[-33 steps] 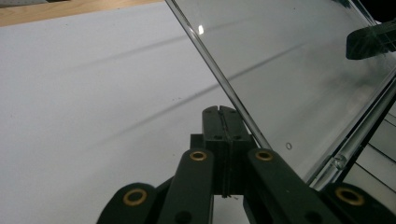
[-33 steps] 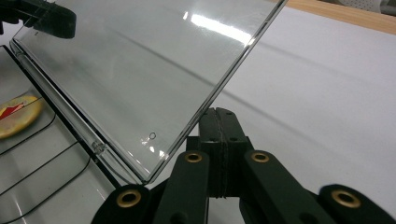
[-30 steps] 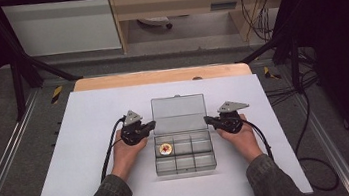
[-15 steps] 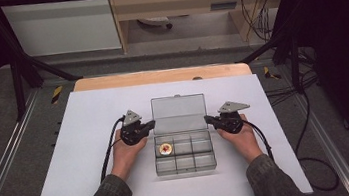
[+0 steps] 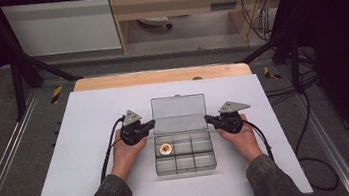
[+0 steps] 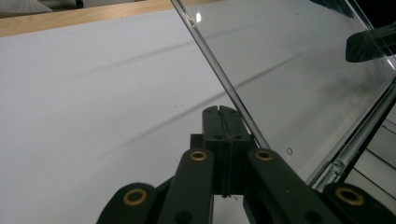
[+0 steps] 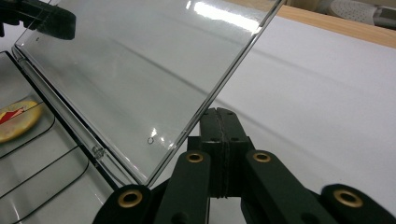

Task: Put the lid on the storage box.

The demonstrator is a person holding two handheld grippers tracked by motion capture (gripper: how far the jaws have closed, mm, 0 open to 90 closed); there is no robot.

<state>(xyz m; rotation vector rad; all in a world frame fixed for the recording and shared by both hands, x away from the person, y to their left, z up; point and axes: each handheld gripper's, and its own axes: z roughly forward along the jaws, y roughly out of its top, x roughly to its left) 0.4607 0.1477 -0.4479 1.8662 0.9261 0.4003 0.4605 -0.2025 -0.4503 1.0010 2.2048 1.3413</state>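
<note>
A clear plastic compartment box [image 5: 186, 169] lies on the white table sheet with its lid [image 5: 179, 113] swung open and leaning back. A round yellow and red disc [image 5: 165, 149] sits in the box's far left compartment. My left gripper [image 5: 151, 124] is at the lid's left edge, jaws shut with nothing between them. In the left gripper view its tips [image 6: 222, 112] sit right by the edge of the lid [image 6: 299, 79]. My right gripper [image 5: 208, 119] is shut and empty at the right edge. Its tips [image 7: 220, 114] meet the lid [image 7: 135, 70], with the disc [image 7: 16, 120] at the left.
The white sheet [image 5: 92, 138] covers a wooden table whose far edge [image 5: 160, 76] shows. Metal rails run along both sides, and cables [image 5: 307, 127] trail off to the right. Each hand rests on the sheet beside the box.
</note>
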